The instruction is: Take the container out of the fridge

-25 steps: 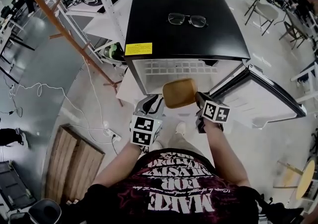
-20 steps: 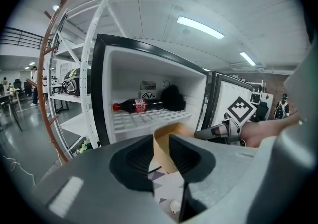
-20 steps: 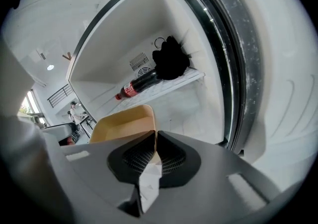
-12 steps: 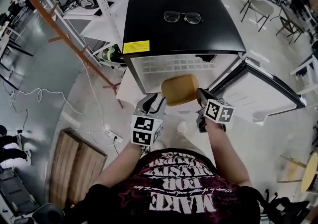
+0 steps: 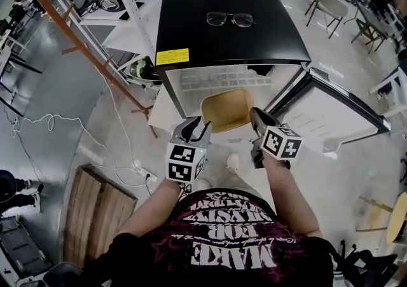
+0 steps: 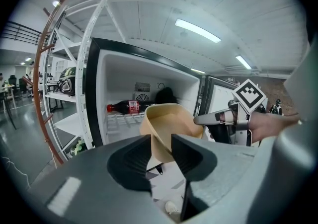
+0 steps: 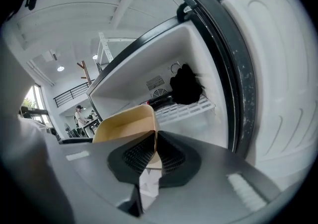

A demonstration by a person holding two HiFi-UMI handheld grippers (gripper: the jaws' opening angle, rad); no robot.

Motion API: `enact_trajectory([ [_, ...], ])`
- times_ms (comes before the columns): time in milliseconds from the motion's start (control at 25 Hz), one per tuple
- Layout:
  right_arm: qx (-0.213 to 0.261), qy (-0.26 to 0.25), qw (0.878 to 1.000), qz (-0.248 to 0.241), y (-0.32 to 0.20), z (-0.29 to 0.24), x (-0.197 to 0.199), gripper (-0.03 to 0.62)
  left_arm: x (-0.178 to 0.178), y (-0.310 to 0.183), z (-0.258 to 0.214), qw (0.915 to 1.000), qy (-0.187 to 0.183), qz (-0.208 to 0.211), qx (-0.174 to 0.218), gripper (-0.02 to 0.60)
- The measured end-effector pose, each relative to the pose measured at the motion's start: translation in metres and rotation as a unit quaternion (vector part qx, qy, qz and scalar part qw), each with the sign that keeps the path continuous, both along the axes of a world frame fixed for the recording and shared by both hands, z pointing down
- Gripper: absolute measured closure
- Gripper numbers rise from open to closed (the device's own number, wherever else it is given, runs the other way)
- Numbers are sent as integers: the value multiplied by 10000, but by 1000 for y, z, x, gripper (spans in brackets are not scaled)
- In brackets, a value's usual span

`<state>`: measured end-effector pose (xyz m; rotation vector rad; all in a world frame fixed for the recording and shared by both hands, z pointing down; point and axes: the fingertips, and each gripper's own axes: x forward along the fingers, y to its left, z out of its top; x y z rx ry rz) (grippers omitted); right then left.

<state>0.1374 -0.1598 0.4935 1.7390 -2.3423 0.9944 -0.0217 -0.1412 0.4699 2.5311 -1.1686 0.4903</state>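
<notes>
The left gripper point(image 5: 193, 130) hangs empty, jaws apart, just beside the tan container point(image 5: 227, 109). The container sits in front of the open mini fridge point(image 5: 191, 31), its rim pinched by the right gripper point(image 5: 257, 119). Removal looks nearly finished; the next move calls for drawing it away level.
</notes>
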Motion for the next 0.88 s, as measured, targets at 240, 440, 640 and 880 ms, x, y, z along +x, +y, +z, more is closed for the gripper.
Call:
enact_trajectory([
  [240, 200, 121, 9996, -134, 4, -17, -10, 546, -4, -1, -6, 9999, -10, -104, 82, 466],
  [440, 306, 353, 9985, -275, 9, -27, -17, 546, -12, -5, -8, 9995, -120, -278, 96, 486],
  [640, 373, 617, 9965, -434, 14, -30, -23, 545, -18, -9, -12, 9988, -83, -458, 161, 510],
  [880, 435, 963, 9924, -629, 16, -37, -27, 542, -22, -14, -18, 9983, -9, -549, 180, 527],
])
